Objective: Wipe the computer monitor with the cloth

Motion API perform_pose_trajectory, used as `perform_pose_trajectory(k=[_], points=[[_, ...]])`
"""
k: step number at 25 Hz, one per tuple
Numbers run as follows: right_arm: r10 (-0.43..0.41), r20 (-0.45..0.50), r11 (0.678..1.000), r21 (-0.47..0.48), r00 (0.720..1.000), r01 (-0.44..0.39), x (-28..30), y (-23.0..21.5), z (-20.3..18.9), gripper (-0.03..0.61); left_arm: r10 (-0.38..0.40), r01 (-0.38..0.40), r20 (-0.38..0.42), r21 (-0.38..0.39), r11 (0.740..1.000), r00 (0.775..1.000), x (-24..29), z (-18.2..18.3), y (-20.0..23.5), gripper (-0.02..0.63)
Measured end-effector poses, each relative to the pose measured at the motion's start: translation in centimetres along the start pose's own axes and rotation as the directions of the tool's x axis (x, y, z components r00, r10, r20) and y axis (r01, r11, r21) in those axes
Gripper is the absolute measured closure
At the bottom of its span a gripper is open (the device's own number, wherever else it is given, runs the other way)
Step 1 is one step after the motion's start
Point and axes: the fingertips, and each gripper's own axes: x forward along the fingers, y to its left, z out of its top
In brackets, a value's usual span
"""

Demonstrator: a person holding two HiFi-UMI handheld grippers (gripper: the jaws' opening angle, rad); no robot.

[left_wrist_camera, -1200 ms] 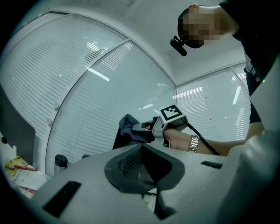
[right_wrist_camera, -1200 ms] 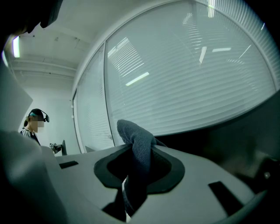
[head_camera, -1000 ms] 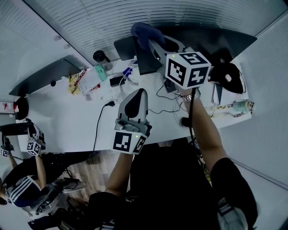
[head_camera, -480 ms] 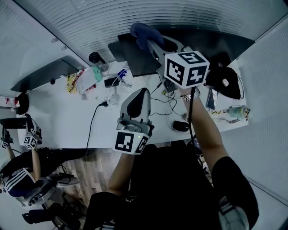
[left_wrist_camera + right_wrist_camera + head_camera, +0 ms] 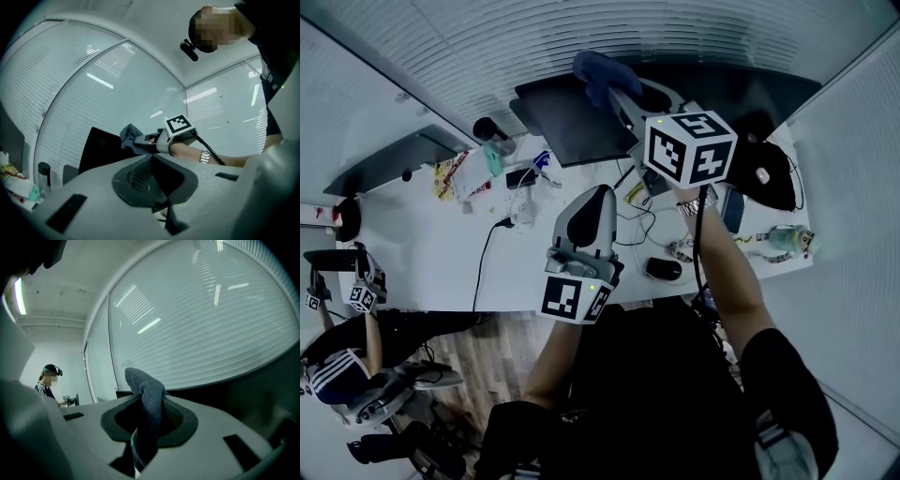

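While the R gripper (image 5: 614, 92) clamps the cloth (image 5: 595, 67) near the monitor (image 5: 567, 122) top edge, the L gripper (image 5: 592, 195) hangs closed w/ nothing in it

1. Cloth (image 5: 144, 385): blue-grey fabric with a coarse knit texture, matt.
2. Left gripper (image 5: 152, 161) and right gripper (image 5: 611, 86) shells: grey plastic, smooth, matt.
3. Left gripper's pads (image 5: 138, 174): dark, finely ribbed, dull.
4. Monitor (image 5: 572, 122) screen: dark, smooth, low sheen.
5. Desk (image 5: 441, 253) top: white, smooth, flat finish.
6. Floor (image 5: 487, 352): wood-grain planks.
7. Wristwatch (image 5: 204, 156) band: linked metal, shiny.
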Motion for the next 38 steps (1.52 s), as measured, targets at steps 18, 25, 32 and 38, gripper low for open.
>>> perform_pose_trajectory(k=[18, 25, 32, 38], points=[[-0.051, 0.038, 0.999, 0.008, 0.998, 0.051, -5.7, -7.1, 1.6, 0.495, -0.070, 0.070, -0.012, 0.006, 0.997, 0.997, 4.2, -2.2, -7.1, 0.607], [-0.054, 0.027, 0.998, -0.010, 0.998, 0.054, -7.3, -9.3, 1.9, 0.494, -0.100, 0.099, -0.017, -0.002, 0.995, 0.995, 5.9, -3.1, -9.8, 0.607], [-0.066, 0.028, 0.998, -0.007, 0.997, 0.066, -8.9, -12.1, 2.5, 0.494, -0.107, 0.107, -0.026, 0.005, 0.994, 0.994, 7.6, -3.6, -11.9, 0.607], [-0.075, 0.029, 0.997, 0.002, 0.997, 0.075, -10.3, -14.2, 2.9, 0.494, -0.110, 0.110, -0.030, 0.018, 0.994, 0.994, 8.7, -3.9, -13.7, 0.607]])
